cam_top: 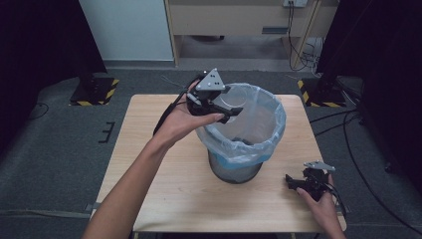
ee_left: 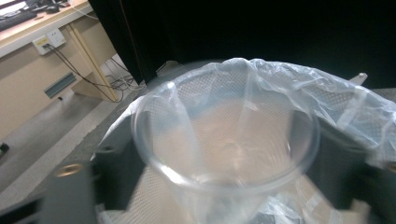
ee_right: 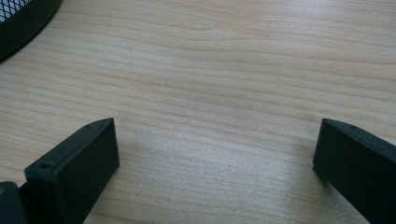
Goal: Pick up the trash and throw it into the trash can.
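A black mesh bin (cam_top: 234,172) lined with a clear bluish bag (cam_top: 263,132) stands mid-table. My left gripper (cam_top: 233,110) hovers over the bin's near-left rim, shut on a clear plastic cup (cam_top: 225,99). In the left gripper view the cup (ee_left: 224,140) sits between the two jaws with its open mouth facing the camera and the bag's rim (ee_left: 299,79) behind it. Something dark lies at the bottom of the bin (cam_top: 242,141). My right gripper (cam_top: 291,180) rests low on the table at the front right, open, with bare wood between its jaws (ee_right: 217,154).
The light wooden table (cam_top: 149,149) has free room left of and in front of the bin. The bin's base (ee_right: 18,18) shows at the upper left of the right gripper view. Dark carpet, cables and a wooden cabinet (cam_top: 239,20) lie beyond the table.
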### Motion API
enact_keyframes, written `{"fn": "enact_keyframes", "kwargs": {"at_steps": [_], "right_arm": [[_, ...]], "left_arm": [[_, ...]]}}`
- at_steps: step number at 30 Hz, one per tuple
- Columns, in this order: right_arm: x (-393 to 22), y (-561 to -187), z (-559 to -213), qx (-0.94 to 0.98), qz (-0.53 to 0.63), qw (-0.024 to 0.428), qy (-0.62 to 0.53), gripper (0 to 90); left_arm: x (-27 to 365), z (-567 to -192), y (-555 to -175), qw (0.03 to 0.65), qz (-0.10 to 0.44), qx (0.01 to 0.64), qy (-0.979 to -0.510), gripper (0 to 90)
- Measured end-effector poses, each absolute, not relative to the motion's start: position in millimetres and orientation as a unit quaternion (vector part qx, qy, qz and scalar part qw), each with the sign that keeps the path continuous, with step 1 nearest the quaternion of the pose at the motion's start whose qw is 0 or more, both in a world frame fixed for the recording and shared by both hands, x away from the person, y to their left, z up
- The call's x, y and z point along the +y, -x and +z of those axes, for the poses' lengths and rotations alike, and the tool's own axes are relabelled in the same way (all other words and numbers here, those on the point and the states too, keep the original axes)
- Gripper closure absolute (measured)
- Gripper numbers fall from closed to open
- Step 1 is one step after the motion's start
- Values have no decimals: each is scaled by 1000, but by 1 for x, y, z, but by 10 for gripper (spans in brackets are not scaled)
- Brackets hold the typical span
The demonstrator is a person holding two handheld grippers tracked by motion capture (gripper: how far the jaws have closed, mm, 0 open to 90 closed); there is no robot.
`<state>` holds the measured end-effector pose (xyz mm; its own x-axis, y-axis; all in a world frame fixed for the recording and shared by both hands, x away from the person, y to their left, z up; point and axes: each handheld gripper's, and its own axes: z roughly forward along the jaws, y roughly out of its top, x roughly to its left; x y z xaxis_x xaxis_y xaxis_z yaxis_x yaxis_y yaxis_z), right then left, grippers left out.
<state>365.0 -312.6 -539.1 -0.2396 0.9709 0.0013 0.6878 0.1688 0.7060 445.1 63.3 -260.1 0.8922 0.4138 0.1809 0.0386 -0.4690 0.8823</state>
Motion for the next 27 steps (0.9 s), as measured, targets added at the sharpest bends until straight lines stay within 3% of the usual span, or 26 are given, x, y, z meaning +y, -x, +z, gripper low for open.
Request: {"fn": "enact_keyframes", "kwargs": {"at_steps": [4,13,27], "right_arm": [[-313,-365,-539,727,301,235,-570,3],[-313,-365,-539,728,301,235,-569,4],[-313,-365,-539,728,301,235,-570,3]], "left_arm": [[65,-262,-445,497,189,140,-835,100],[86,-257,-448,505,195,166,-824,51],[162,-273,-450,507,222,243,-796,34]]}}
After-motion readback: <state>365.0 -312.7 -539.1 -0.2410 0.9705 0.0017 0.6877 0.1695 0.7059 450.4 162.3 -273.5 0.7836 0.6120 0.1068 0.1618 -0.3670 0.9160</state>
